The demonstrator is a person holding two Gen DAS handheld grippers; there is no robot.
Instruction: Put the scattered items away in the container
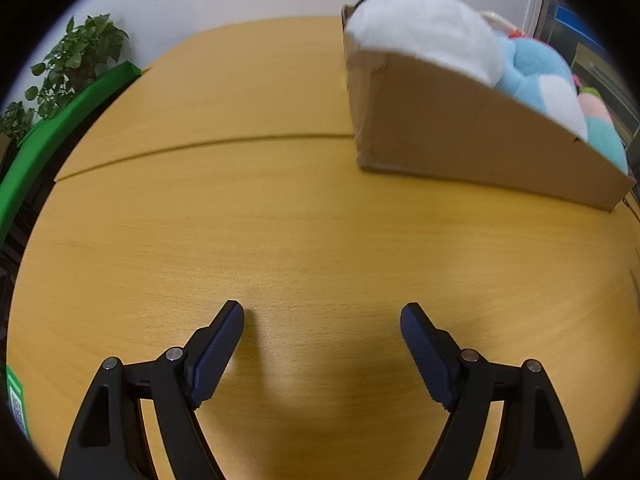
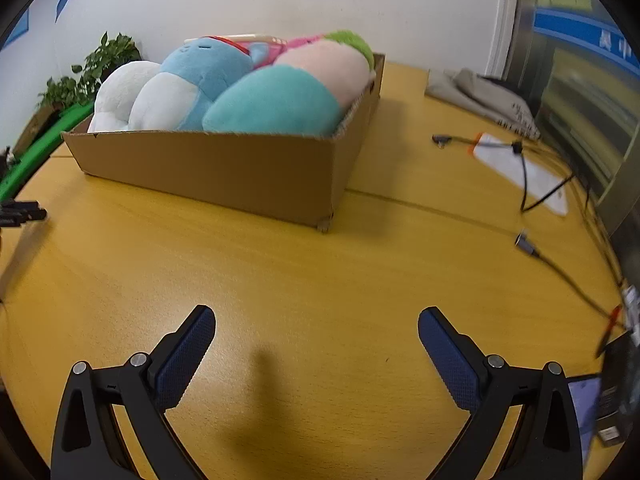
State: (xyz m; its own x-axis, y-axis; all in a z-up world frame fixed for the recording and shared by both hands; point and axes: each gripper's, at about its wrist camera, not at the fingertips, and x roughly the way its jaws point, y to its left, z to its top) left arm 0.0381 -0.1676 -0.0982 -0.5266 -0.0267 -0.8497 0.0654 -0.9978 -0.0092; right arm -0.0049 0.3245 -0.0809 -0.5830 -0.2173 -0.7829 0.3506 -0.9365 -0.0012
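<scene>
Nowhere does the cardboard box (image 2: 224, 168) of plush toys (image 2: 272, 108) show legible writing.

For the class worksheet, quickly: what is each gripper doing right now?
Left gripper: open, holding nothing, above the table.
Right gripper: open, holding nothing, facing the cardboard box.

The table (image 2: 280, 280) at mid-frame is smooth, satin wood-grain laminate. The box (image 2: 240, 168) is matt brown cardboard with rough-cut edges, filled with fuzzy cloth plush toys (image 2: 240, 84). Gripper pads (image 2: 184, 360) at lower frame look like textured matt rubber on black plastic.
</scene>
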